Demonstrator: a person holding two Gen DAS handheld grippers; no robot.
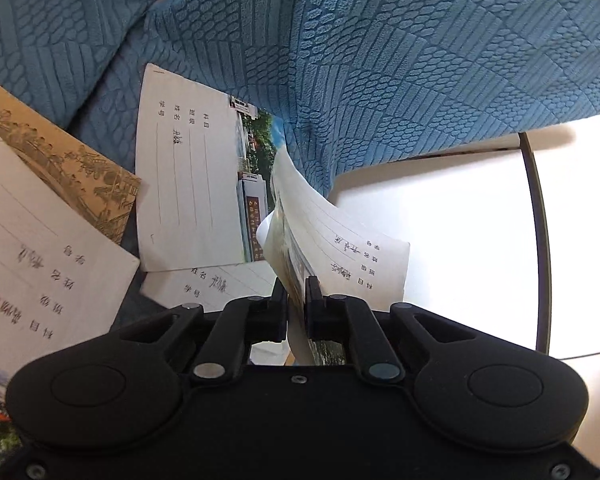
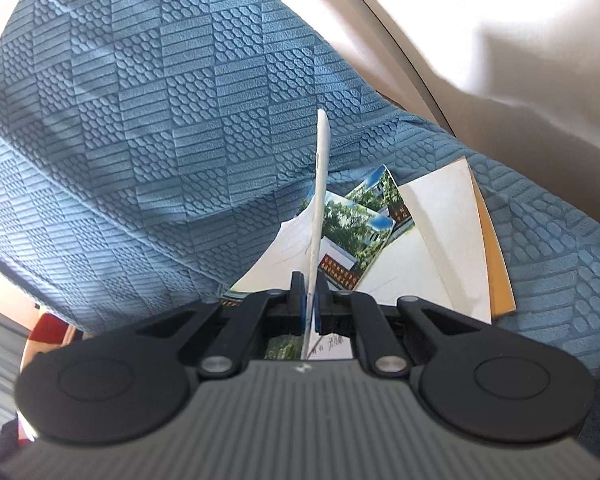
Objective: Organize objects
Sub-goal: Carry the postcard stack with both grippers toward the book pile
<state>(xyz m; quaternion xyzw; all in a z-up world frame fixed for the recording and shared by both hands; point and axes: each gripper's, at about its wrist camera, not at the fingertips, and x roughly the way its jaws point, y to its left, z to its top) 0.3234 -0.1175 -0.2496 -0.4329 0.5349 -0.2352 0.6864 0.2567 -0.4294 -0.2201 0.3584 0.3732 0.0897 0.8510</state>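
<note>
Several thin exercise books lie on a blue textured sofa. My left gripper [image 1: 296, 286] is shut on the edge of one white exercise book [image 1: 340, 236], which curls up and to the right from the jaws, lifted off the pile. Flat beside it lies another white exercise book [image 1: 188, 176] with a photo strip. In the right wrist view my right gripper [image 2: 309, 286] is shut on a thin white booklet [image 2: 320, 184] held edge-on and upright. Behind it photo-covered exercise books [image 2: 364, 232] lie on the seat.
A brown illustrated book [image 1: 80, 168] and a lined exercise book [image 1: 40, 248] lie at the left. A yellow-edged notebook [image 2: 496, 264] sits at the right of the pile. Blue sofa cushion [image 2: 140, 120] rises behind. A bright white floor and a dark thin frame [image 1: 540, 240] lie right.
</note>
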